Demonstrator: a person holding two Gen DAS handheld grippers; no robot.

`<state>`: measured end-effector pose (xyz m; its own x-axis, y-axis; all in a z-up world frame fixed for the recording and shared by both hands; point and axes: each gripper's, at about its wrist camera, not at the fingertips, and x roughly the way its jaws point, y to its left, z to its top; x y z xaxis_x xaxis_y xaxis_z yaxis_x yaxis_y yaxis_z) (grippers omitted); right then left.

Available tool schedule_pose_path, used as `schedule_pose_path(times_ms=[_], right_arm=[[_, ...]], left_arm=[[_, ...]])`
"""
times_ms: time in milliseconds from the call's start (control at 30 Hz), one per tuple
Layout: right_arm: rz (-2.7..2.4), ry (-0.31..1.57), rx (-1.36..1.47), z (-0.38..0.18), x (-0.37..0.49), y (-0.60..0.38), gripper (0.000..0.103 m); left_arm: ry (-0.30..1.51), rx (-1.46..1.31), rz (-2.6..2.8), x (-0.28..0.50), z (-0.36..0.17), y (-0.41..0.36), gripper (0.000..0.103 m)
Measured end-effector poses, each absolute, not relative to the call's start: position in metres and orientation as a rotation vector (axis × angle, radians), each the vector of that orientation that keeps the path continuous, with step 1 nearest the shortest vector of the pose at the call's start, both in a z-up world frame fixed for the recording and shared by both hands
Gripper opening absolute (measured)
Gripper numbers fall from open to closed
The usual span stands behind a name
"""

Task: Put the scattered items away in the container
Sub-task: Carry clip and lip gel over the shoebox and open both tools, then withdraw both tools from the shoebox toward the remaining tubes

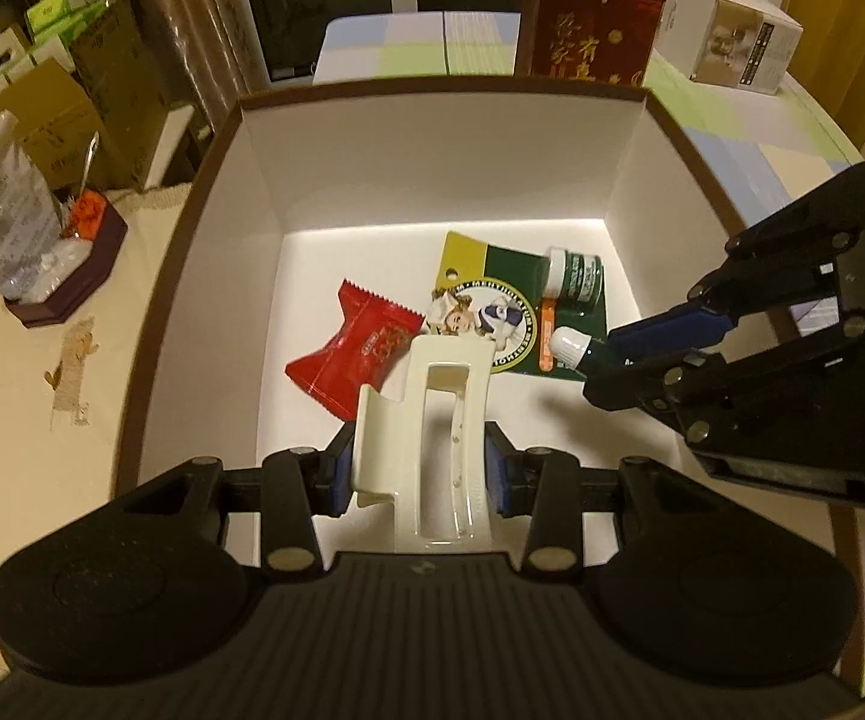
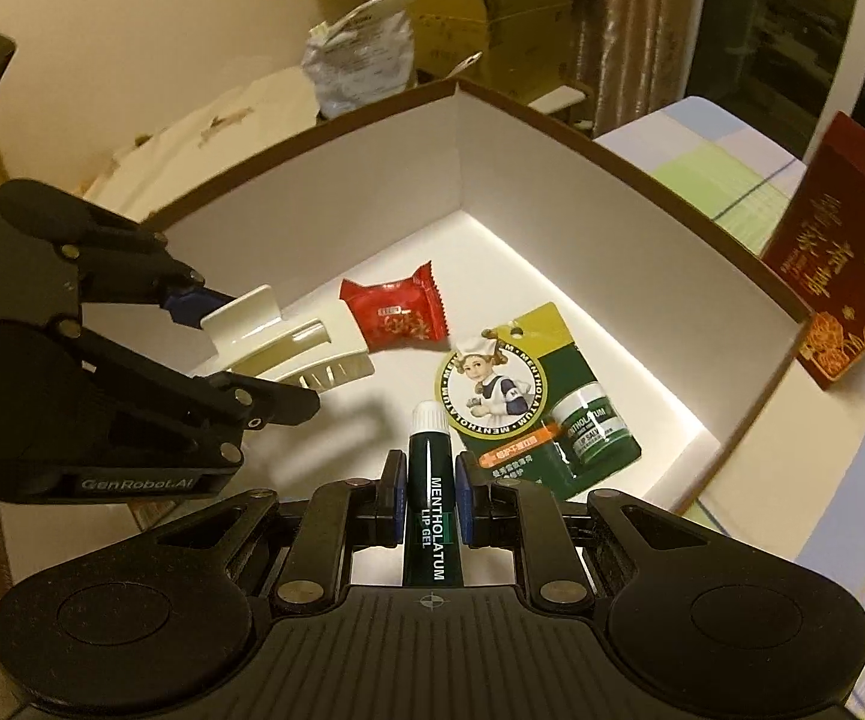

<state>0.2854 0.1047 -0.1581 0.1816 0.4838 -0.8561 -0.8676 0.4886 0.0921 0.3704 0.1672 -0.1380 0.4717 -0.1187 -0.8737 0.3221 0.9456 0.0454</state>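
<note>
Both grippers are hanging over the box [image 1: 636,138]: the left gripper [image 1: 417,468] is clamping the cream clip [image 1: 426,420] lengthwise, the right gripper [image 2: 429,498] is pinching the lip gel tube [image 2: 429,480], cap toward mid-frame.

The container [image 1: 558,138] was white inside with a brown rim. In it lay a red sweet wrapper [image 1: 357,351] with a zigzag edge and a green-and-olive card [image 2: 543,396] bearing a nurse picture. The hair clip [image 1: 432,420] was cream; the lip-gel tube [image 2: 431,501] was dark green, white-capped, between blue-padded black claws.
</note>
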Motion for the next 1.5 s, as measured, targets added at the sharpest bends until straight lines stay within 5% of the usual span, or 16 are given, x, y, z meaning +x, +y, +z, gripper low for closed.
schedule_pose_path(times_ms=[267,367,400,467,533,1167,1267,1500], right_arm=[[1.021,0.965,-0.576,-0.173,0.29,0.119,0.019],[1.028,0.941,-0.64,-0.176,0.288,0.122,0.02],[1.036,0.933,-0.656,-0.177,0.287,0.122,0.024],[1.065,0.925,-0.671,-0.176,0.285,0.121,0.075],[1.099,0.858,-0.687,-0.171,0.276,0.117,0.084],[1.12,0.853,-0.709,-0.147,0.26,0.098,0.084],[1.117,0.82,-0.691,-0.138,0.253,0.091,0.103],[1.117,0.749,-0.632,-0.112,0.238,0.071,0.103]], left_arm=[[1.087,0.253,-0.274,0.378,-0.154,0.164,0.036],[1.103,0.26,-0.261,0.383,-0.159,0.165,0.053],[1.102,0.263,-0.255,0.383,-0.159,0.165,0.057],[1.102,0.267,-0.251,0.383,-0.159,0.165,0.062],[1.105,0.268,-0.246,0.382,-0.158,0.166,0.066],[1.136,0.276,-0.241,0.353,-0.136,0.165,0.084],[1.133,0.266,-0.22,0.345,-0.127,0.164,0.084],[1.089,0.266,-0.192,0.321,-0.102,0.16,0.09]])
